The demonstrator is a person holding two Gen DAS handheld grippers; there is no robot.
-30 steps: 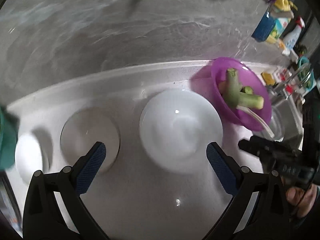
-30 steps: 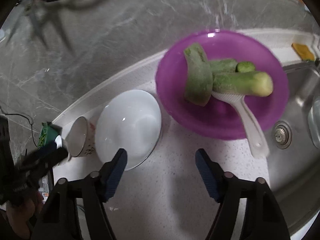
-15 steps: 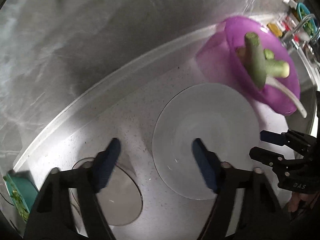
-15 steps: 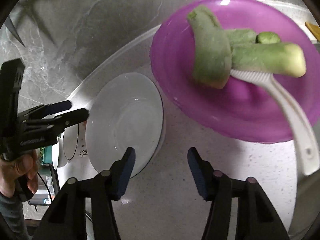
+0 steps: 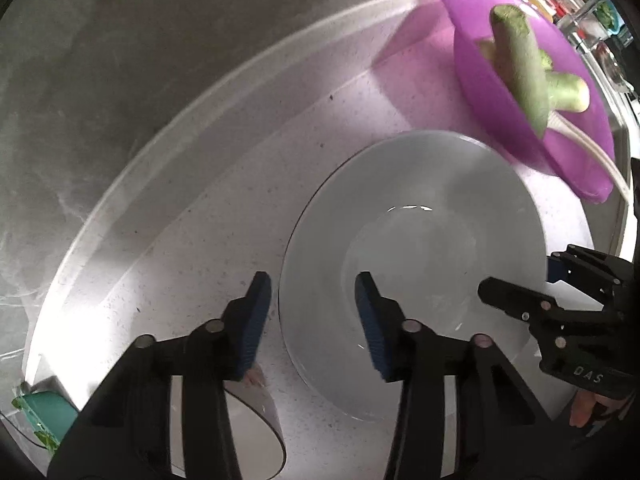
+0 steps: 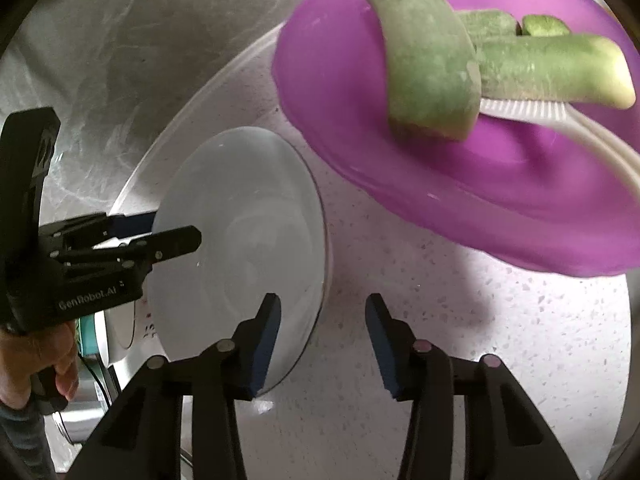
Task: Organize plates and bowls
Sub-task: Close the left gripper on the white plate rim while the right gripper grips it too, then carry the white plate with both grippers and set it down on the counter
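Observation:
A white plate (image 5: 420, 280) lies on the speckled counter (image 5: 200, 240); it also shows in the right wrist view (image 6: 240, 240). My left gripper (image 5: 314, 308) is open and straddles the plate's left rim, one finger outside and one over the plate. My right gripper (image 6: 322, 332) is open and straddles the plate's right rim. A purple bowl (image 6: 460, 184) with green vegetable pieces (image 6: 432, 64) and a white spoon (image 6: 560, 120) sits just right of the plate; it also shows in the left wrist view (image 5: 520, 92).
A white cup (image 5: 248, 436) stands left of the plate under my left gripper. A teal object (image 5: 48, 412) lies at the far left. The grey marble wall (image 5: 140, 60) rises behind the counter's raised lip. A sink edge (image 5: 624, 128) is past the purple bowl.
Both grippers have moved down and in toward the white plate and narrowed their opening. Each one now has a finger on either side of the plate's rim.

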